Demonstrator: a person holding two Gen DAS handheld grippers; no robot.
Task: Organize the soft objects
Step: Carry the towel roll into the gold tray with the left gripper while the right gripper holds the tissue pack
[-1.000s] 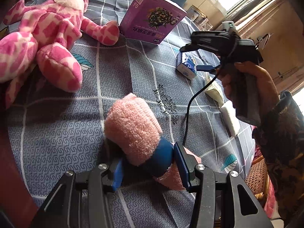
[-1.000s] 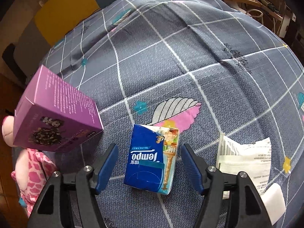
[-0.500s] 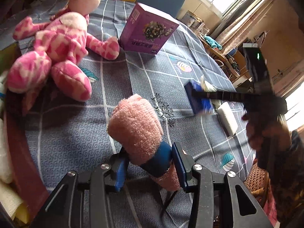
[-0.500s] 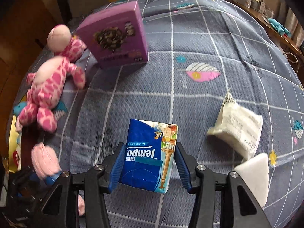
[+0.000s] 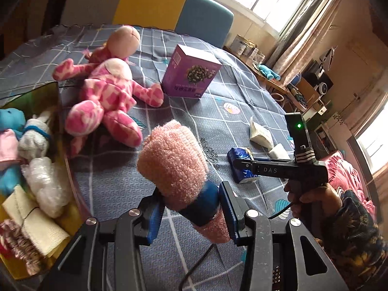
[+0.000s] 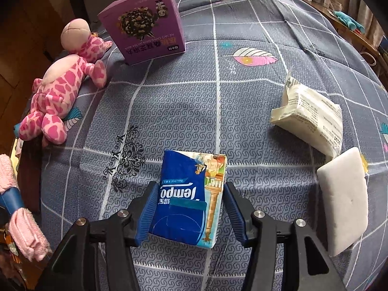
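My left gripper (image 5: 190,212) is shut on a rolled pink towel with a blue band (image 5: 174,165) and holds it above the table; the towel also shows in the right wrist view (image 6: 9,194). My right gripper (image 6: 186,212) is shut on a blue Tempo tissue pack (image 6: 191,194), lifted off the cloth; the pack also shows in the left wrist view (image 5: 241,163). A pink spotted plush toy (image 5: 106,97) lies on the grey checked tablecloth (image 6: 242,111) at the left, also in the right wrist view (image 6: 60,89).
A purple box (image 6: 145,38) stands at the back. A cream packet (image 6: 310,118) and a white pad (image 6: 342,201) lie at the right. A yellow bin (image 5: 24,165) with soft toys and cloths sits off the table's left edge. A yellow-and-blue chair (image 5: 174,7) stands behind.
Both grippers have risen and pulled back from the table with their loads. The right gripper has closed on the tissue pack and lifted it, turning toward the plush toy and purple box.
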